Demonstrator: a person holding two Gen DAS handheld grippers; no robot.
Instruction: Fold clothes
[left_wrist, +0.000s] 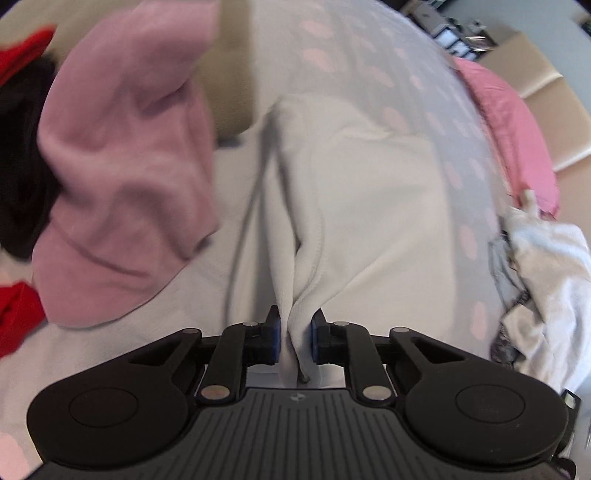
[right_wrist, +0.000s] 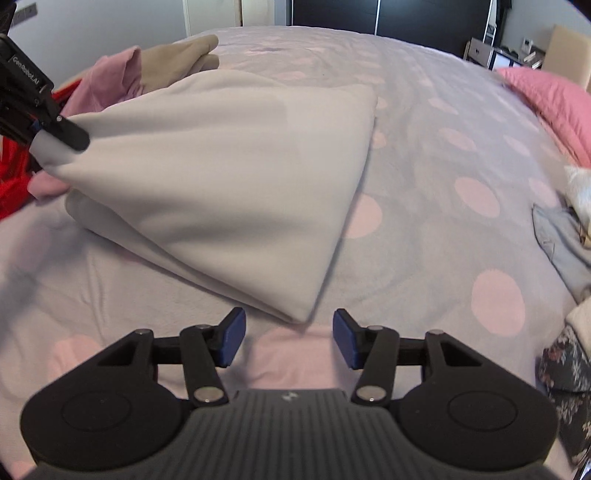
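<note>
While pinching a bunched corner of the white garment (left_wrist: 369, 206) between both blue pads, left gripper (left_wrist: 295, 338) holding jaws nearly closed, cloth squeezed into a narrow ridge running forward from the fingertips. Pointing out along the bed (right_wrist: 443, 155), tilted down toward the cover, with the pinched corner raised off the surface (seen from the right wrist camera at the far left edge, where the left gripper (right_wrist: 55, 129) is entering at a slant and the cloth is rising to meet it).

Lying partly folded on the polka-dot bed cover, the white garment (right_wrist: 221, 184) spreading in a rough triangle, its nearest corner resting just in front of the right gripper (right_wrist: 290, 336). Hovering low over the bed, right gripper aimed forward and slightly down, jaws standing wide apart and gripping nothing, the garment corner lying between and just beyond the blue pads (right_wrist: 234, 341) without touching them.

Sitting just left of the white garment in the left wrist view, a crumpled pink garment (left_wrist: 125, 177), blurred; beyond it a beige garment (right_wrist: 177, 59), with red cloth (left_wrist: 14, 317) and dark cloth (left_wrist: 22, 155) at the left edge. Lying along the far right edge of the bed, a pink pillow (right_wrist: 546, 99); nearer on that side, a heap of pale clothes (left_wrist: 546, 288).
</note>
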